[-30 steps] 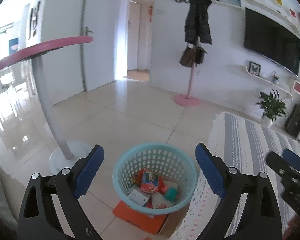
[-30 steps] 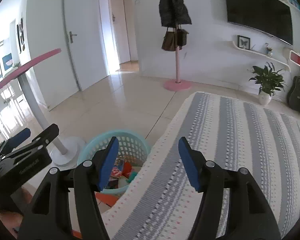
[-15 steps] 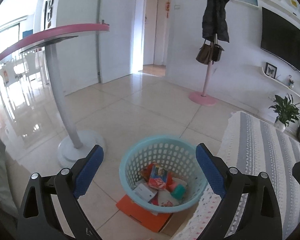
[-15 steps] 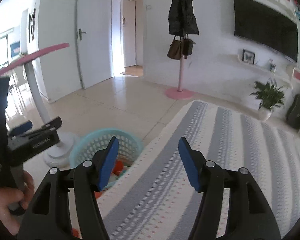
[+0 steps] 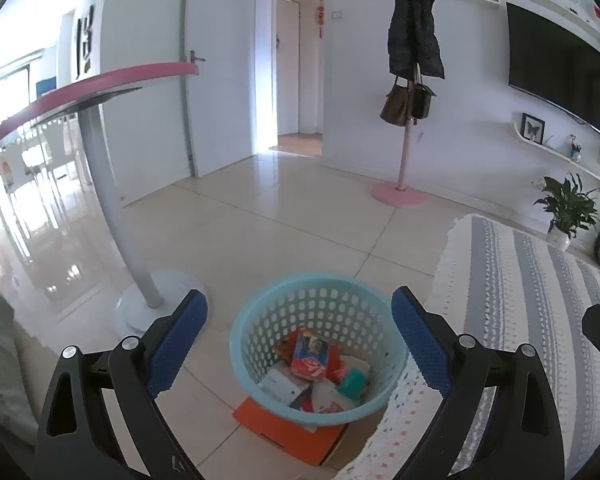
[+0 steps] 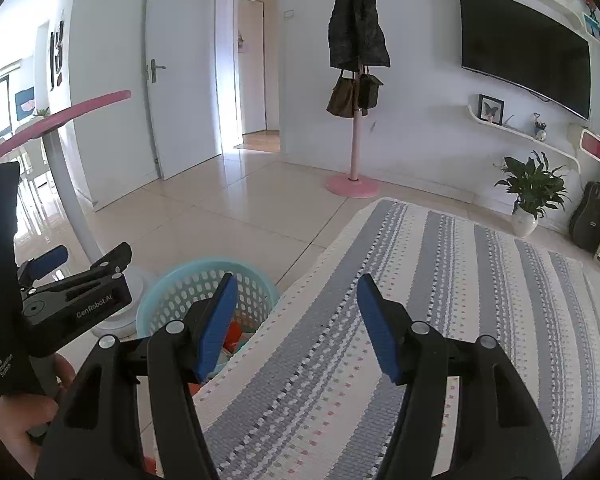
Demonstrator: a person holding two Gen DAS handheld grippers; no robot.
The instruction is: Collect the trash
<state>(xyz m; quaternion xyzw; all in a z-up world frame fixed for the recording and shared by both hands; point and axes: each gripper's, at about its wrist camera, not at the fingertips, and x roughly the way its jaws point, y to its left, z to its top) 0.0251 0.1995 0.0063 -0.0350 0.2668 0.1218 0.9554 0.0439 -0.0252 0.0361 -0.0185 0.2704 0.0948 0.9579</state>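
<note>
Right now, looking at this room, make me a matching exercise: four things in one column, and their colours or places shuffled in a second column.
Things:
1. basket
2. flat box
3. coat stand base
4. potted plant

Colours or places:
A. orange, lying under the basket
B. pink, on the tiled floor by the wall
C. light blue, holding trash
D. green leaves, white pot, below the wall shelf

Pairs: 1-C, 2-A, 3-B, 4-D
</note>
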